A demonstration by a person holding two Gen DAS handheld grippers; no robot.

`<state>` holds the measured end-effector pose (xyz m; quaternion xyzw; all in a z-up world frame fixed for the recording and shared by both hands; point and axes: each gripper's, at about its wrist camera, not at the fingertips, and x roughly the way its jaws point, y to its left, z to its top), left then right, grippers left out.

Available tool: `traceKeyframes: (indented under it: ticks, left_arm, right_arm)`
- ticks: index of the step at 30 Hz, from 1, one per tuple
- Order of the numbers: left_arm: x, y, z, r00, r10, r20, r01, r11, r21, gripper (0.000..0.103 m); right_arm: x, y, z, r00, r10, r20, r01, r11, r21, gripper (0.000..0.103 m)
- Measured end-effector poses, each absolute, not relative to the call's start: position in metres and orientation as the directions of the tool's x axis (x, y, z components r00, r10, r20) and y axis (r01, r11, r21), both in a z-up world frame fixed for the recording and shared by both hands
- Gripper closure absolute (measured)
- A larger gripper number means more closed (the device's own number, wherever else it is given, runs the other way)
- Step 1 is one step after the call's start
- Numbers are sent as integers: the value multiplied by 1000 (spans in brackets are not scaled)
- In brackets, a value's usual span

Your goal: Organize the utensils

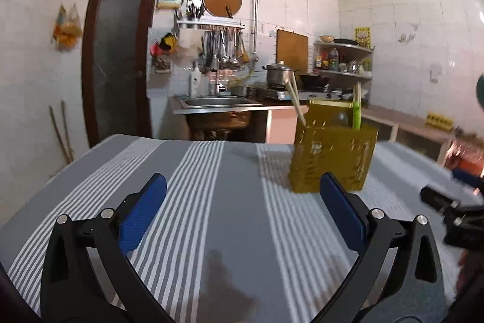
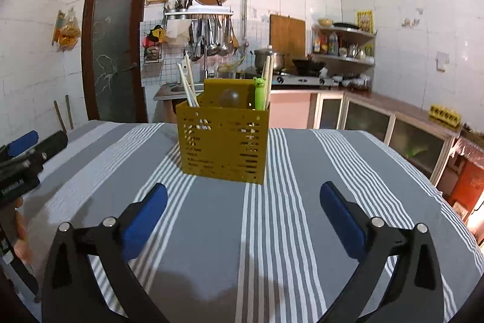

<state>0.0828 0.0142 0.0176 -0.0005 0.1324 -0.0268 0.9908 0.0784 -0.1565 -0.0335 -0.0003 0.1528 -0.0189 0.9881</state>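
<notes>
My left gripper (image 1: 242, 208) spread wide, nothing between its pads | my right gripper (image 2: 243, 215) likewise released | yellow utensil holder (image 2: 224, 141) upright on the striped tablecloth (image 2: 302, 232) ahead, chopsticks (image 2: 189, 87) and green utensil (image 2: 259, 94) standing inside.

In the right wrist view, the utensil holder (image 2: 223, 141) stands mid-frame on the tablecloth (image 2: 302, 232), chopsticks (image 2: 189, 87) in its left part, a frog-topped utensil (image 2: 259, 93) at right, the stove (image 2: 302, 79) behind.
</notes>
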Motion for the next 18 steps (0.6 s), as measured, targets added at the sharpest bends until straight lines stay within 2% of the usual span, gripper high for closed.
traceKeyframes:
  ticks: [2, 7, 13, 18]
  left_arm:
    - [84, 7, 9, 952, -73, -296, 78, 997, 5, 5]
    - [75, 2, 5, 962, -68, -264, 81, 996, 39, 5]
    - [75, 17, 3, 962, -53, -266, 48, 999, -22, 5]
    - [78, 22, 2, 959, -49, -280, 37, 998, -46, 5]
  right_arm:
    - [76, -156, -37, 951, -41, -306, 44, 999, 1, 5]
    - [63, -160, -40, 971, -32, -236, 43, 998, 43, 4]
    - [65, -155, -49, 970, -35, -240, 44, 999, 31, 4]
    - [58, -159, -46, 979, -48, -200, 59, 997, 48, 4]
